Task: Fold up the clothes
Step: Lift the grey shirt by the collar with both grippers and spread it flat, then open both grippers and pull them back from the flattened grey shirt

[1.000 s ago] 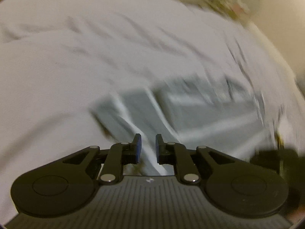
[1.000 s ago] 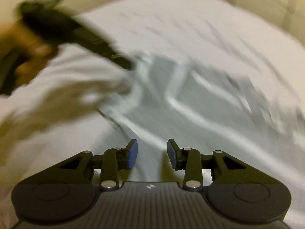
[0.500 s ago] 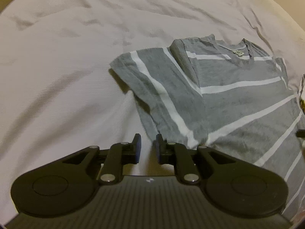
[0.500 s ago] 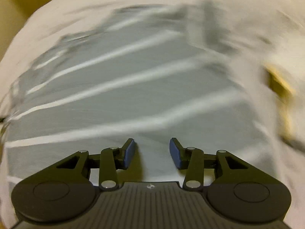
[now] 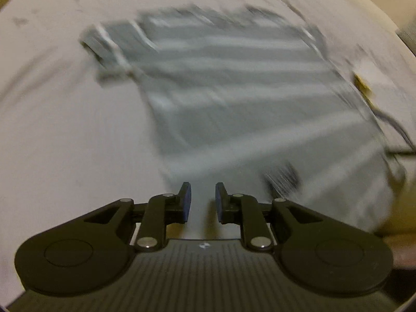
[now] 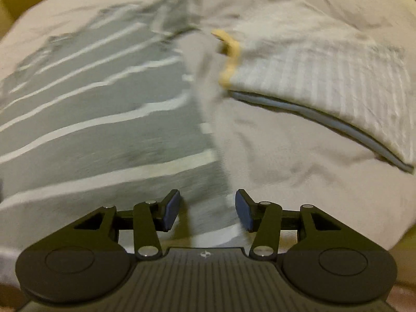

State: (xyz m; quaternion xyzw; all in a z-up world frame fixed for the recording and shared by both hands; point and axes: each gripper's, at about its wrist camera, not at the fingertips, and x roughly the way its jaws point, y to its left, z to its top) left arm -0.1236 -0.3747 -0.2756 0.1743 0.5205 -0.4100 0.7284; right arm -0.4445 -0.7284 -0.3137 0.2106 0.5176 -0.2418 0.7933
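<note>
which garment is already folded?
The pale striped garment with yellow trim, right of the right gripper; layered edges show. The grey striped t-shirt lies spread flat.

A grey T-shirt (image 6: 98,119) with thin white stripes lies spread flat on the pale bedsheet (image 6: 286,161) — its right edge near a folded, faintly striped white garment (image 6: 325,78) — both blurred.

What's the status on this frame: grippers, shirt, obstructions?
Left hand-held gripper and right hand-held gripper open, empty, near the hem. Grey striped shirt flat on bedsheet. Folded pale garment beside it, apart.
</note>
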